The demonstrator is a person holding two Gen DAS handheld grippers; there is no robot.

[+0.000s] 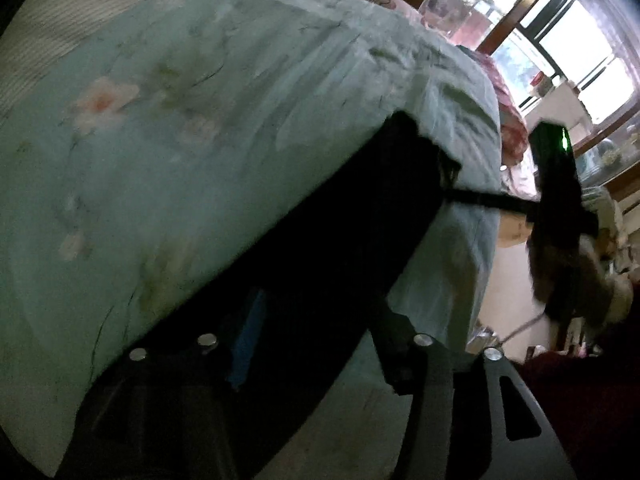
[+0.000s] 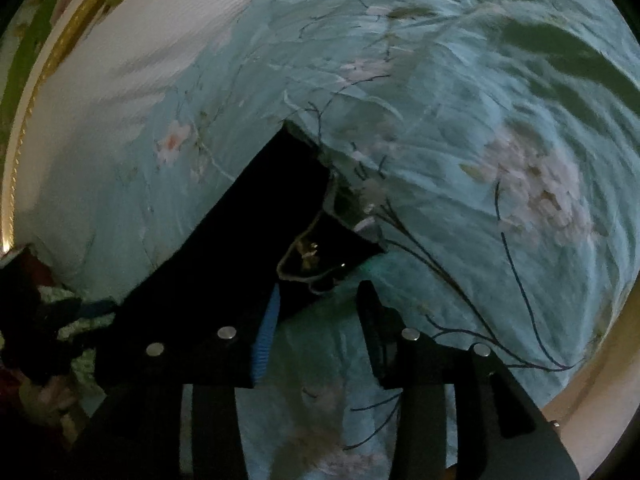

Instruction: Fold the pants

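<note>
Black pants (image 1: 340,232) lie flat on a pale green floral bedsheet (image 1: 160,140). In the left wrist view my left gripper (image 1: 316,328) stands with its jaws wide apart over the near part of the pants, holding nothing. In the right wrist view the pants (image 2: 240,240) run from the lower left toward the middle, their waistband end (image 2: 320,256) showing a light inner lining. My right gripper (image 2: 316,300) is open just in front of that end, its left finger (image 2: 264,336) with a blue pad over the black cloth. The right gripper (image 1: 556,184) also shows in the left wrist view at the far end of the pants.
The bed's edge drops to a pale floor (image 1: 508,272) on the right. A pink floral quilt (image 1: 512,136) lies at the far end of the bed. Windows (image 1: 580,40) are beyond. White ribbed bedding (image 2: 120,60) and a gold-trimmed headboard (image 2: 24,120) are at the left.
</note>
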